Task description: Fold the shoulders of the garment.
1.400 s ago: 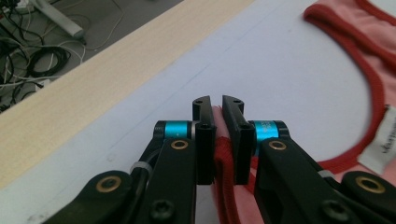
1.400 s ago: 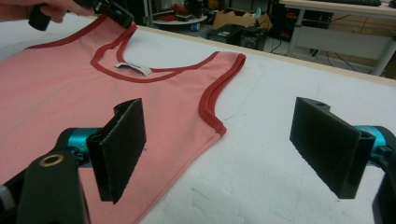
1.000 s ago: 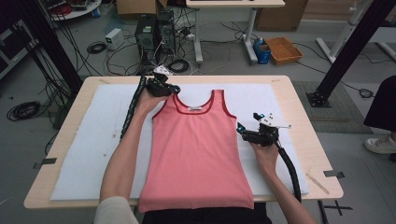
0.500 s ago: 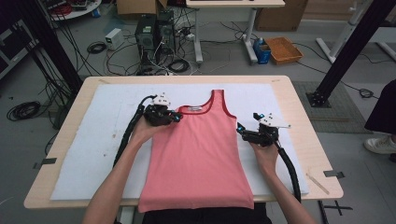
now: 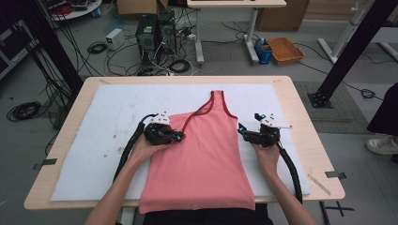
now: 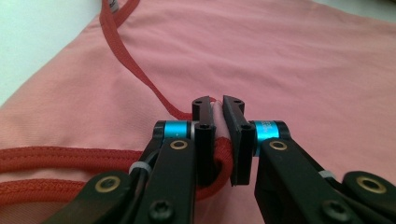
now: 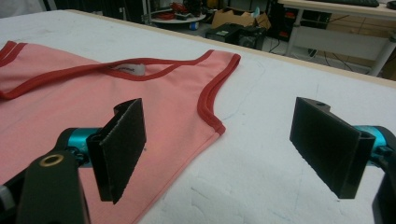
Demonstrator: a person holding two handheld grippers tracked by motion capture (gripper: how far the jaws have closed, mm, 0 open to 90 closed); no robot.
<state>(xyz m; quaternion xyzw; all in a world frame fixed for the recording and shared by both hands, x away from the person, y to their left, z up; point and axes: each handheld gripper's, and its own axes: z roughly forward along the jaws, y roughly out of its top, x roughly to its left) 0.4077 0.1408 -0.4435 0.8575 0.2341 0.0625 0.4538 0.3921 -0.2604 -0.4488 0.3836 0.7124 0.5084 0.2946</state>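
Left gripper (image 6: 215,105) pinches the tank top's (image 5: 202,154) red strap (image 6: 140,77), folded inward. Right gripper (image 7: 219,144) spread wide over the side hem; bare white mat (image 5: 117,108) just beyond it.

I see my left gripper (image 5: 177,137) on the pink tank top (image 5: 199,159), its shoulder strap folded over beside it onto the chest. My right gripper (image 5: 241,131) sits just off the top's opposite edge, on the white mat (image 5: 94,140) covering the table (image 5: 300,98).
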